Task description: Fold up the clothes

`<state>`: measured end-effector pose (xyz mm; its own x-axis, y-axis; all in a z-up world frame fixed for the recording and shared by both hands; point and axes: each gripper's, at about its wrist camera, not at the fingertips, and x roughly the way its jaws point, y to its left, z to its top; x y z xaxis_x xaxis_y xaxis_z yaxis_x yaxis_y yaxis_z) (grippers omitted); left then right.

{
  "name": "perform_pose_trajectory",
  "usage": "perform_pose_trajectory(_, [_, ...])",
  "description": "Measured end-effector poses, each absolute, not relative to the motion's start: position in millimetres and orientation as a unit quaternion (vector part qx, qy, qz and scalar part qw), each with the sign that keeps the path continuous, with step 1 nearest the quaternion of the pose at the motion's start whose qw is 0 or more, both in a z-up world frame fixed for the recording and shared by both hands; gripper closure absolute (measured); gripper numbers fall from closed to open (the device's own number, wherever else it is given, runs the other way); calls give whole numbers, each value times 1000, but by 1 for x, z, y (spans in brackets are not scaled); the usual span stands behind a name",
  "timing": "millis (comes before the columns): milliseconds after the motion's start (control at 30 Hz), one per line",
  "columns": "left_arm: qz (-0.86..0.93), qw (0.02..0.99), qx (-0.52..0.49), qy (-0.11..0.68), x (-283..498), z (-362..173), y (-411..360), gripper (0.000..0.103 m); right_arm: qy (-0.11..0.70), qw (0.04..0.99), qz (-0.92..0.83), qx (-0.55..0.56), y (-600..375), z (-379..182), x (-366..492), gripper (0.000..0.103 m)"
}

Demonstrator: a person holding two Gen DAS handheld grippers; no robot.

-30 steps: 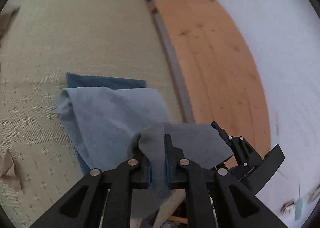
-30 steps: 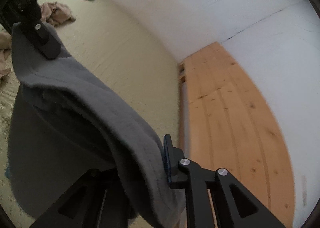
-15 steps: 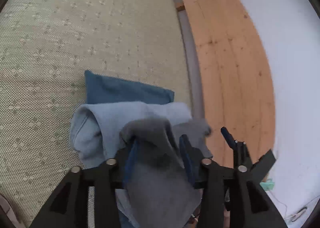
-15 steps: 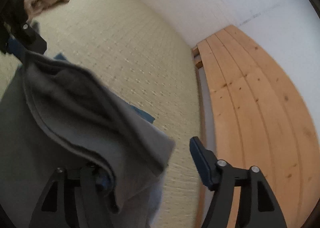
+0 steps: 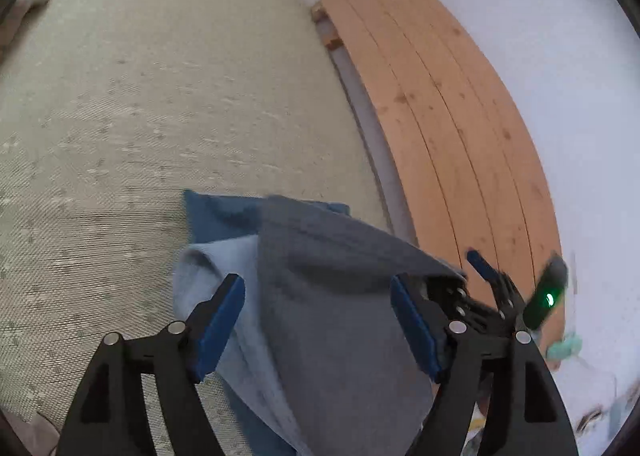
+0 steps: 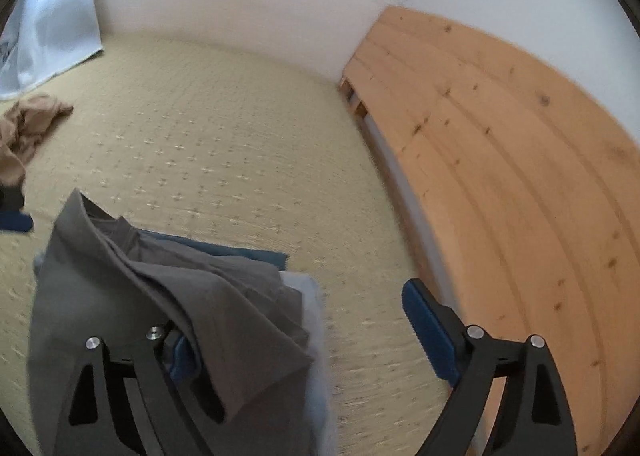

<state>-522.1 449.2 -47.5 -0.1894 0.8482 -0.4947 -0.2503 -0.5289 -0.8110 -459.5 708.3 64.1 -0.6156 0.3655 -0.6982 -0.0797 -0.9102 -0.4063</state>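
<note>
The grey garment [image 5: 336, 296] lies low in the frame between my left gripper [image 5: 316, 320] pads, which have just been spreading apart and press nothing. It covers a pale blue garment [image 5: 208, 276] on a darker blue one [image 5: 216, 212]. My right gripper [image 6: 304, 336] has just been opening too (cloth drapes its left finger). Only the right view shows tan clothes [image 6: 24, 132] at the left edge; wooden slats [image 6: 512, 176] run along the right.

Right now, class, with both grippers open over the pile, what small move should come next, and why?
Probably draw both grippers back. The left gripper and right gripper have just been opening, and the grey garment now lies on the light blue one, though a fold still drapes over one of the right fingers.
</note>
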Motion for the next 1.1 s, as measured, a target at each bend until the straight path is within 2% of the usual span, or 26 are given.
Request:
perform_pose_trajectory(100, [681, 445, -499, -300, -516, -42, 467, 23, -182, 103, 866, -454, 711, 51, -469, 11])
perform_pose_trajectory(200, [657, 472, -522, -270, -513, -47, 495, 23, -224, 97, 846, -474, 704, 40, -470, 11])
perform_pose_trajectory(333, [666, 432, -547, -265, -518, -67, 508, 23, -269, 86, 834, -475, 698, 58, -464, 11])
perform_pose_trajectory(467, [670, 406, -552, -285, -522, -84, 500, 23, -353, 97, 811, -456, 697, 72, -476, 11])
perform_pose_trajectory(633, [677, 407, -547, -277, -517, -89, 492, 23, -464, 190, 778, -379, 698, 84, -479, 11])
perform_pose_trajectory(700, [680, 406, -544, -277, -516, -88, 487, 23, -432, 217, 801, -353, 705, 96, -474, 11])
perform_pose_trajectory(967, [726, 409, -492, -251, -510, -58, 464, 21, -104, 135, 908, -384, 743, 99, -443, 11])
perform_pose_trajectory(1100, [763, 389, -469, -216, -498, -31, 447, 17, -30, 127, 915, -382, 743, 88, -423, 11])
